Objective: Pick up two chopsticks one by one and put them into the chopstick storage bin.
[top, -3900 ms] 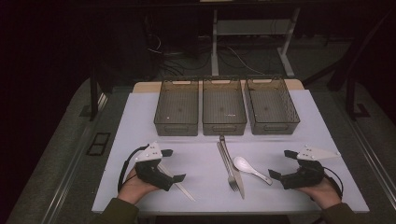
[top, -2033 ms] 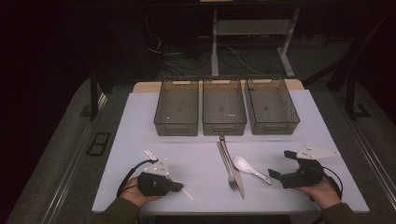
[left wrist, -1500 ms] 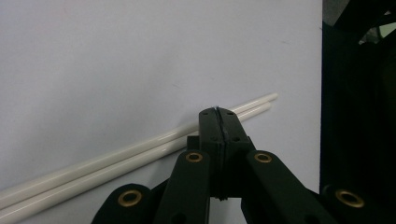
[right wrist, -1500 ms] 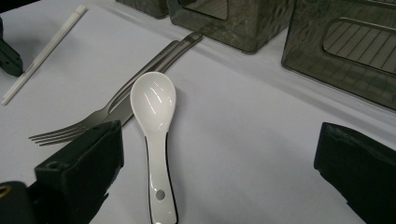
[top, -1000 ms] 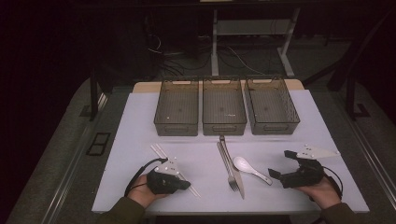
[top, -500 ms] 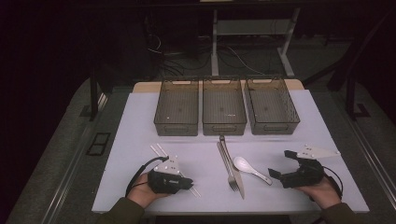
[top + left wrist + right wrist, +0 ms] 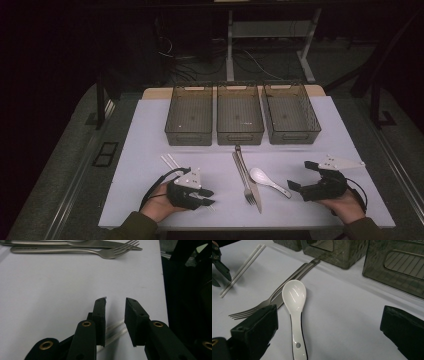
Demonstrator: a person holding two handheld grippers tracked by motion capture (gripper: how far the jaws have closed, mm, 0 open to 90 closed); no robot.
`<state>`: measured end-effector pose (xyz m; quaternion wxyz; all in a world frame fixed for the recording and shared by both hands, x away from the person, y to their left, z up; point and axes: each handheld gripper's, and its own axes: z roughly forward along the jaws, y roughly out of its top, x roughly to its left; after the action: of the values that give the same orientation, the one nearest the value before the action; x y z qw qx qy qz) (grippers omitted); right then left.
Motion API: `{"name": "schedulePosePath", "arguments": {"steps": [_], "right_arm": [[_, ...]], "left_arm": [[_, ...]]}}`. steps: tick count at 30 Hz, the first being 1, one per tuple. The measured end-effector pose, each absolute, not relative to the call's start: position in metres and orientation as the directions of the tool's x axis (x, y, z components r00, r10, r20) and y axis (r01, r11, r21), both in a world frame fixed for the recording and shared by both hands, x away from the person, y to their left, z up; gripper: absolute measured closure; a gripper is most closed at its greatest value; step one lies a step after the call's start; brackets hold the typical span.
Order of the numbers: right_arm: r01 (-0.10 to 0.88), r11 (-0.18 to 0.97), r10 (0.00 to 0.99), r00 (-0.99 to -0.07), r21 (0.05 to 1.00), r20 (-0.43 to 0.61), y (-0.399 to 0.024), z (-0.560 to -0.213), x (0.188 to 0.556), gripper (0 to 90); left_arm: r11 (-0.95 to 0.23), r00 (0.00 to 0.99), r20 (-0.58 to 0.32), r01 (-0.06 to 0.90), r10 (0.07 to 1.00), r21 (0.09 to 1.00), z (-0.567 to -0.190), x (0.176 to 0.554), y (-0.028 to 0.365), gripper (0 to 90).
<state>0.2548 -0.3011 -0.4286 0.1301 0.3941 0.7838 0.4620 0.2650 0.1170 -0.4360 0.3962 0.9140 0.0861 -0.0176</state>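
A pair of white chopsticks lies slanted on the white table near its front left. My left gripper sits low over their near end. Its jaws have just been opening, and in the left gripper view the chopsticks lie on the table between the parted pads, untouched. My right gripper rests open at the front right with nothing between its jaws. Just ahead of it lies a white spoon, beside a fork and a knife.
Three dark mesh bins stand in a row at the back: left, middle, right. The table's front edge runs just ahead of both hands. The chopsticks show far left in the right gripper view.
My left hand dropped toward the front edge onto the chopsticks, then slid a little to the right, and its jaws have parted. The right gripper and the cutlery have stayed still.
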Motion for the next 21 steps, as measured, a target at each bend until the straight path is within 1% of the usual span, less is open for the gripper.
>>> {"name": "schedulePosePath", "arguments": {"steps": [4, 11, 21], "right_arm": [[0.498, 0.262, 0.738, -0.655, 0.827, 0.161, -0.301, -0.429, 0.255, 1.4], [0.496, 0.26, 0.737, -0.656, 0.829, 0.161, -0.302, -0.428, 0.255, 1.4], [0.497, 0.258, 0.738, -0.655, 0.828, 0.163, -0.302, -0.428, 0.255, 1.4]], "left_arm": [[-0.688, 0.989, -0.108, 0.15, 0.104, 0.71, -0.439, 0.262, 0.108, 67.7], [-0.719, 0.993, -0.095, 0.117, 0.072, 0.685, -0.442, 0.259, 0.099, 67.5], [-0.726, 0.994, -0.083, 0.113, 0.076, 0.679, -0.444, 0.261, 0.097, 70.6]]}}
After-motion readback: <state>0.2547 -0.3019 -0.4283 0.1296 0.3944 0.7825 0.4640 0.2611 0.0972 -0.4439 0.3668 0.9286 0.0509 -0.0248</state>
